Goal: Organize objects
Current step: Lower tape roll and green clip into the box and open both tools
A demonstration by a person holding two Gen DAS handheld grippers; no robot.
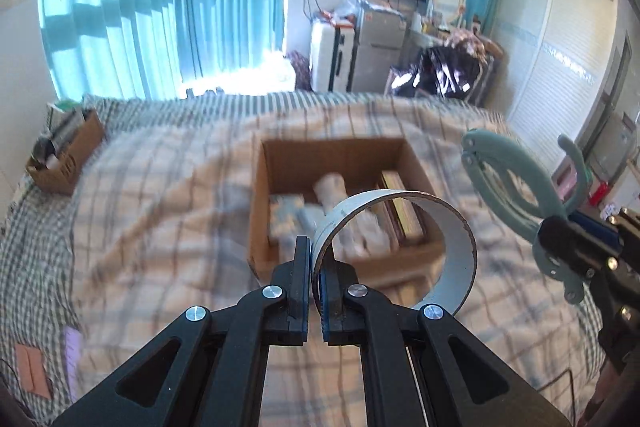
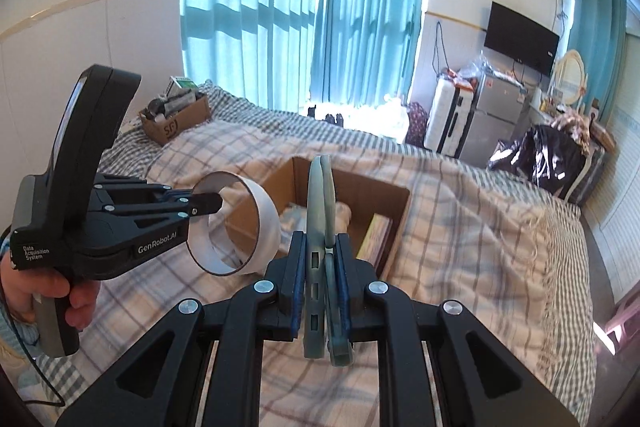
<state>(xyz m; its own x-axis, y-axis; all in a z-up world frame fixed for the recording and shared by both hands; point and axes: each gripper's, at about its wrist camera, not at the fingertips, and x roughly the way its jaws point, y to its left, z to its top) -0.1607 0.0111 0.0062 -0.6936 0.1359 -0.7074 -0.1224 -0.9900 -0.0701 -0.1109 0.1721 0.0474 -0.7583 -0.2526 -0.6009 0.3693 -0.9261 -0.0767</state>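
Currently: tape ring pinched by wall in left gripper; green clip clamped in right gripper. Both carried above open cardboard box on bed. Release best made low, over gaps between contents.

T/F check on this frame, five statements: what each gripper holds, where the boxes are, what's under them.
1. The left gripper is shut on the wall of a tape ring. True.
2. The right gripper is open and holds nothing. False: it is shut on a grey-green plastic clip.
3. The open cardboard box ahead of both grippers already holds items. True.
4. The tape ring rests on the plaid blanket. False: it is held up in the air near the box.
5. A second, smaller box sits on the bed by the curtain. True.
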